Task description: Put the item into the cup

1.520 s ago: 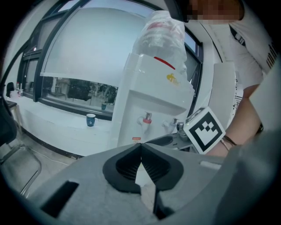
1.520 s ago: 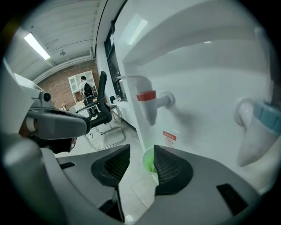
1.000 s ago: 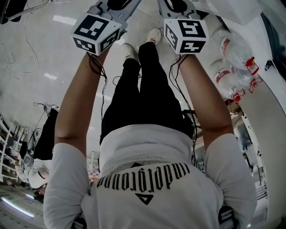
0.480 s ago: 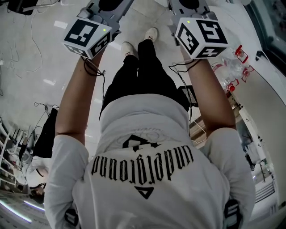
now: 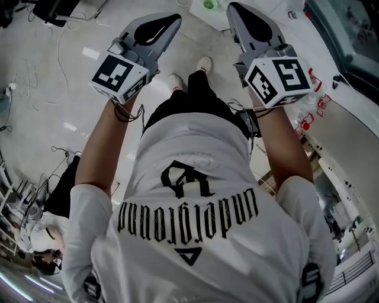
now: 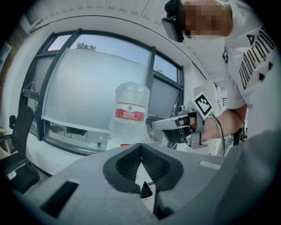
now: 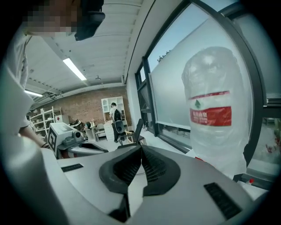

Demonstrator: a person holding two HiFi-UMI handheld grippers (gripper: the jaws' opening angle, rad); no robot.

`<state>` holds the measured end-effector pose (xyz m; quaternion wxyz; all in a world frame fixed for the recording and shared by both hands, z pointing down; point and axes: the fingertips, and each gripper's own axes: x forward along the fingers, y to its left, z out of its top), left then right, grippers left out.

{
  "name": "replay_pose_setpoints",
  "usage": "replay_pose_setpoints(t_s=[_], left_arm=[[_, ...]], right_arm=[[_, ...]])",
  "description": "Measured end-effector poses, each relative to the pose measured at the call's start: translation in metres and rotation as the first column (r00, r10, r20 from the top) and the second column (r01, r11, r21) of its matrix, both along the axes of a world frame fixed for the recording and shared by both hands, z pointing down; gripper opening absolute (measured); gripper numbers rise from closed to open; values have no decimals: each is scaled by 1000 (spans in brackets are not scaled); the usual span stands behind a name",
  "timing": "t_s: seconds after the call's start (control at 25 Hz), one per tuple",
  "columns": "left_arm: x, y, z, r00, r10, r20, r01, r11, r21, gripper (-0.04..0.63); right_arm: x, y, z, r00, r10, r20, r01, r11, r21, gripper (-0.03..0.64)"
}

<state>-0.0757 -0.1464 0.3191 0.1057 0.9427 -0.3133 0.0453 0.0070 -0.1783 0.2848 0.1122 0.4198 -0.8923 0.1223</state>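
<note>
In the head view both grippers are held out in front of the person, above a pale floor. My left gripper (image 5: 172,19) points up and right, and its jaws look closed. My right gripper (image 5: 234,8) points up beside it, jaws together. In the left gripper view the left gripper (image 6: 140,146) is shut, pads meeting with nothing between them. The right gripper (image 7: 141,147) is shut and empty in its own view too. A small green thing (image 5: 208,4) sits on a white surface at the top edge; I cannot tell whether it is the cup. No item shows.
Large clear water bottles with red labels (image 7: 213,114) (image 6: 130,112) stand by the window. More bottles with red caps (image 5: 308,109) lie at the right of the floor. Cables (image 5: 59,47) trail over the floor at left. Another person (image 5: 56,195) is at lower left.
The head view has tilted, so both grippers show more fully and their marker cubes sit lower in the picture. The white surface with the green thing has come into view.
</note>
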Motion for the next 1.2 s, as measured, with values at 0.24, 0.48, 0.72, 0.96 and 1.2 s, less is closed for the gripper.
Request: replay_pose_setpoints(t_s=[0.24, 0.48, 0.72, 0.96, 1.2], left_arm=[[-11, 36, -48, 999, -1, -32, 2, 999, 53, 15], [-16, 72, -86, 999, 19, -37, -15, 996, 87, 15], [-44, 85, -111, 998, -41, -42, 46, 990, 136, 15], [-64, 101, -141, 993, -82, -82, 96, 980, 174, 15], [-76, 113, -158, 987, -109, -116, 130, 973, 190, 15]], right_arm=[[3, 35, -26, 1000, -11, 5, 11, 1000, 23, 15], [4, 70, -57, 1000, -25, 6, 24, 998, 57, 16], [4, 97, -85, 999, -33, -2, 33, 993, 111, 17], [1, 120, -112, 1000, -26, 1, 25, 984, 174, 17], [4, 136, -128, 1000, -7, 10, 5, 979, 201, 17]])
